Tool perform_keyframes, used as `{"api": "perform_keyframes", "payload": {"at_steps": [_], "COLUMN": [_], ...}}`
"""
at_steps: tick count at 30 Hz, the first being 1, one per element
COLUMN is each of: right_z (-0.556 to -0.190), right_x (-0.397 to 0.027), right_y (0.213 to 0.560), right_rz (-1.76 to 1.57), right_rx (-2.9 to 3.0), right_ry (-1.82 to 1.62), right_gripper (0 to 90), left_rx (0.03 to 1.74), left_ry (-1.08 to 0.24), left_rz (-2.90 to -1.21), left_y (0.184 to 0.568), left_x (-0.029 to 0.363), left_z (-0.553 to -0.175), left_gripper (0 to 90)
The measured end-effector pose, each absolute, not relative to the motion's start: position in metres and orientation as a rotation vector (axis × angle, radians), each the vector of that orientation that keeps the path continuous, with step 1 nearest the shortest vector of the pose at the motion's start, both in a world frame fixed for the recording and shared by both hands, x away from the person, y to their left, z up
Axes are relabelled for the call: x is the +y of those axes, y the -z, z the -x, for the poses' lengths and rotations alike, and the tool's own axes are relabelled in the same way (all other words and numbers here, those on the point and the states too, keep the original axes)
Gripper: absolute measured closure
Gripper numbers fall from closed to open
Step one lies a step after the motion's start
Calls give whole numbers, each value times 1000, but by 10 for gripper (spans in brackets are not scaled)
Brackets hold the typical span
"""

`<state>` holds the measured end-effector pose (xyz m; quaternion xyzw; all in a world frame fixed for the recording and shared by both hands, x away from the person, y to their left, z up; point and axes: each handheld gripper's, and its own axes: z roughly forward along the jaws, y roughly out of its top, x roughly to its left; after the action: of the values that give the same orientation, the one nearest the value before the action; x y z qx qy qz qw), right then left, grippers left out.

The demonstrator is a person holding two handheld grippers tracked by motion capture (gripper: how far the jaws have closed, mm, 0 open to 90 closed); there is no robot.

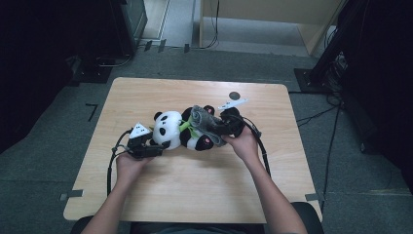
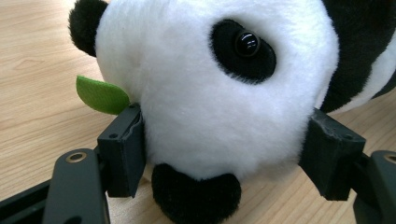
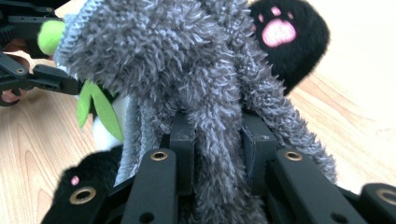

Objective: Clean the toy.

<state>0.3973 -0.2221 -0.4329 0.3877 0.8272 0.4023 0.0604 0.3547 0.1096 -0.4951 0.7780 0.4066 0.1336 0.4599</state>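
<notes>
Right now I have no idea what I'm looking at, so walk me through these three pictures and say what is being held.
A person sits at a wooden table and holds a hand-operated grasping tool in each hand; there is no robot arm. The high view looks down from above the person. The other two pictures come from cameras mounted on the tools, looking along their black jaws. A plush panda lies on the table. The left tool has its jaws around the panda's white head, touching the fur on both sides. The right tool is closed on a fuzzy grey cloth that lies over the panda's body.
</notes>
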Motion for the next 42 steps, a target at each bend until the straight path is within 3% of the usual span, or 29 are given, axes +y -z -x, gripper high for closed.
{"api": "perform_keyframes", "payload": {"at_steps": [14,26,31,36,39,42], "right_z": [-394,-387,-393,-403,-409,-412], "right_x": [-248,-247,-229,-203,-194,-187], "right_y": [458,413,393,394,399,402], "right_rz": [-1285,-1163,-1105,-1058,-1055,-1029], "right_rx": [2522,2441,2436,2484,2504,2490], "right_ry": [-1073,-1228,-1285,-1236,-1229,-1257], "right_gripper": [723,736,734,726,704,582], "left_rx": [1008,1012,1008,1007,1008,1012], "left_ry": [-323,-318,-321,-319,-317,-312], "left_rz": [-1912,-1906,-1909,-1908,-1908,-1904], "left_y": [495,496,496,496,496,496], "left_x": [111,111,111,111,111,111], "left_z": [-356,-356,-356,-356,-356,-356], "left_gripper": [253,253,252,253,253,252]}}
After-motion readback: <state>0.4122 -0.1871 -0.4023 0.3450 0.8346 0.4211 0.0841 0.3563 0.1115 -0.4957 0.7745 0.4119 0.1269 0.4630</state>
